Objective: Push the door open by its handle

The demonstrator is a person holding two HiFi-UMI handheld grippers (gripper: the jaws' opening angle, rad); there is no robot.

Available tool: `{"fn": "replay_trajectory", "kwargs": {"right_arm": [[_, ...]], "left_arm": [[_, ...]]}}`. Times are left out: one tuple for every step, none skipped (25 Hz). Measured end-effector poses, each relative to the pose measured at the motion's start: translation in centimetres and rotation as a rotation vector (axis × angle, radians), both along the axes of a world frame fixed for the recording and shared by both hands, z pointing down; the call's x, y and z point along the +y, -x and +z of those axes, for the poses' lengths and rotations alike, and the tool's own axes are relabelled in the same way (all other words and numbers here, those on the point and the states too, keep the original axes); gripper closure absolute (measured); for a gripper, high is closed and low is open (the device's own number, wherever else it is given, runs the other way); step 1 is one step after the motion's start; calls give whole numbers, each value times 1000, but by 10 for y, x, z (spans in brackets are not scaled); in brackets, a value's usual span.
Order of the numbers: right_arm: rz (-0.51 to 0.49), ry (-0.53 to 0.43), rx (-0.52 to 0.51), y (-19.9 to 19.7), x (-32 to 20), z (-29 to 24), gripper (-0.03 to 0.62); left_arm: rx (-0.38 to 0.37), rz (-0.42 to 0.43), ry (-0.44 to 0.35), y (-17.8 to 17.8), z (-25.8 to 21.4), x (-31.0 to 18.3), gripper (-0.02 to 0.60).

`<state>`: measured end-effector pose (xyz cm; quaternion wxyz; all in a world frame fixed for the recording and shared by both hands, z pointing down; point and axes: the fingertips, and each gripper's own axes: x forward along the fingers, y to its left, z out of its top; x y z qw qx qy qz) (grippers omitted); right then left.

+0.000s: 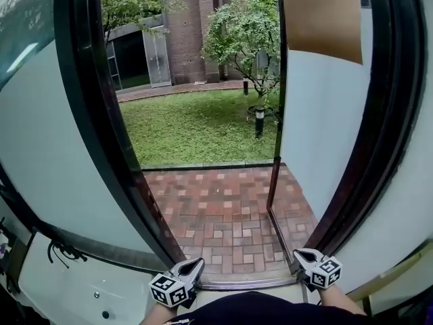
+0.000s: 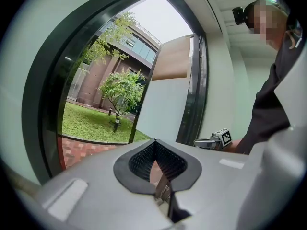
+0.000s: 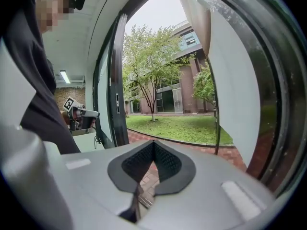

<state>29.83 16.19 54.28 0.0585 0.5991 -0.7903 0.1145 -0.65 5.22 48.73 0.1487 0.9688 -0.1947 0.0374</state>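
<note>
The door (image 1: 325, 114) is a white panel in a dark frame with a brown sheet (image 1: 321, 15) at its top. It stands swung outward on the right of the doorway, and no handle shows on it. My left gripper (image 1: 197, 265) and right gripper (image 1: 302, 253) are low by my body at the threshold, apart from the door. In the left gripper view the left gripper (image 2: 154, 142) is shut on nothing, with the right gripper (image 2: 213, 140) beside it. In the right gripper view the right gripper (image 3: 153, 142) is shut and empty too.
The dark fixed frame (image 1: 101, 114) borders the doorway on the left. Outside lie red brick paving (image 1: 226, 215), a lawn (image 1: 196, 124), a tree and a short lamp post (image 1: 259, 122). A metal threshold strip (image 1: 243, 283) runs below. A white ledge with a black cable (image 1: 61, 252) sits at the lower left.
</note>
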Motion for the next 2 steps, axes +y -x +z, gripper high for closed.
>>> {"fn": "replay_trajectory", "kwargs": {"right_arm": [[-2,-2,2,-1,-1,1,592],[-5,-4,4,-2,-1,2,592]], "left_arm": [[-1,-1,-1,-1,1,0,589],[-1,-2,-2,-3,2,-1,589]]}}
